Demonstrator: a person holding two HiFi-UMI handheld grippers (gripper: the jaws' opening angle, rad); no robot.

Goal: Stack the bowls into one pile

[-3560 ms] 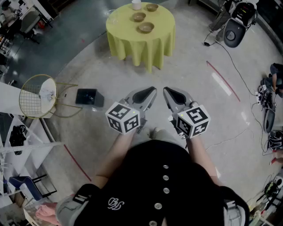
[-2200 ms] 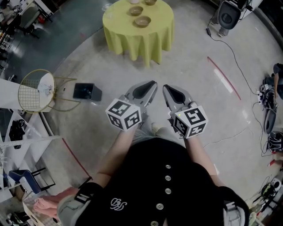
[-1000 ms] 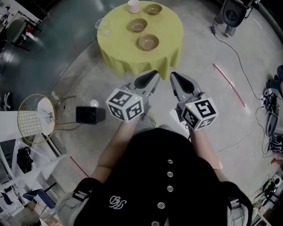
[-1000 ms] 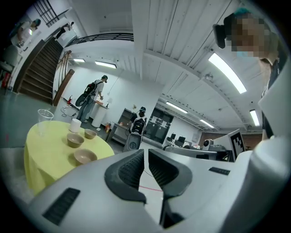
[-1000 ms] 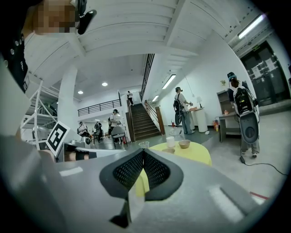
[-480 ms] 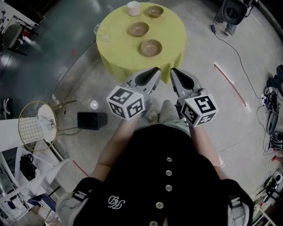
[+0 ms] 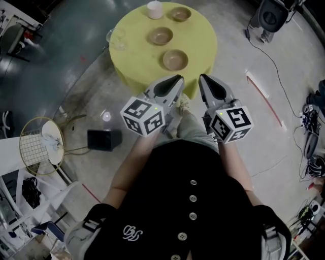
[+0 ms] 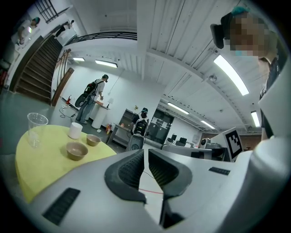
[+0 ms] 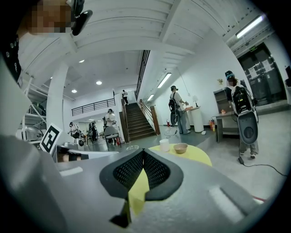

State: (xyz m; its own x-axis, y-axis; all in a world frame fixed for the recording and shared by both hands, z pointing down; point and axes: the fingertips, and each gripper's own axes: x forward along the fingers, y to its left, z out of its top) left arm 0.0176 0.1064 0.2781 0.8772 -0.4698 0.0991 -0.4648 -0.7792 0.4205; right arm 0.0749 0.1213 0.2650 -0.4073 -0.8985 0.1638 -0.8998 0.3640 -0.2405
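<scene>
Bowls: you have three, all tan: the near bowl [image 7: 175,60], the middle bowl [image 7: 160,35] and the far bowl [image 7: 181,13]. Each stands by itself in a loose line, and none sits in another.
Other tableware: one white cup [image 7: 154,9] just beside the far bowl, and one clear glass [image 7: 117,36] near the left edge.
Tools: two. Your left tool [image 7: 178,78] and right tool [image 7: 203,77] are held side by side. Both have their jaws closed together with nothing between them.
Surface: one round surface [image 7: 136,65] under a yellow-green cloth that hangs down its sides.
Room: the floor [image 7: 76,96] is grey concrete with red tape lines. Cables lie on your right and a black box [image 7: 104,139] on your left. The gripper views show a large white hall with a staircase and several people standing well behind the surface.
Bowls and tools: all three bowls lie ahead of your tool tips and apart from them. The near bowl is just beyond the tips, roughly between the two tools. The tips show against the near edge of the cloth.
</scene>
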